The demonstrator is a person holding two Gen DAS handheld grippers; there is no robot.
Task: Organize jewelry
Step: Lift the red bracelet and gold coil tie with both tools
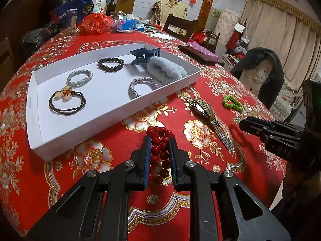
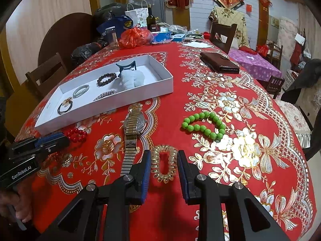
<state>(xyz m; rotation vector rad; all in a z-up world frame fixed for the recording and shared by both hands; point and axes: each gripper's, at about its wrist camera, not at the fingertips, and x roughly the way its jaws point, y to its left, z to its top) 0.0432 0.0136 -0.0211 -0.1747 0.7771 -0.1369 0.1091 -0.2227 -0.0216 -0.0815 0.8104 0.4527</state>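
My left gripper point(image 1: 160, 140) is closed around a red bead bracelet point(image 1: 160, 146) lying on the red tablecloth, just in front of the white tray point(image 1: 112, 118). The tray holds hair ties, a dark bead bracelet point(image 1: 110, 64), a blue claw clip point(image 1: 144, 54) and a fluffy grey scrunchie point(image 1: 166, 70). My right gripper point(image 2: 164, 154) is open around a clear coil hair tie point(image 2: 164, 165) on the cloth. A metal-band watch point(image 2: 131, 132) lies to its left and a green bead bracelet point(image 2: 206, 125) to its far right. The left gripper also shows in the right wrist view point(image 2: 50, 141).
A dark wallet point(image 2: 219, 62) lies at the far right of the table. Bags, a bottle and a jar crowd the far end point(image 2: 132, 34). Wooden chairs point(image 2: 222, 34) stand around the table. The table edge curves down on the right.
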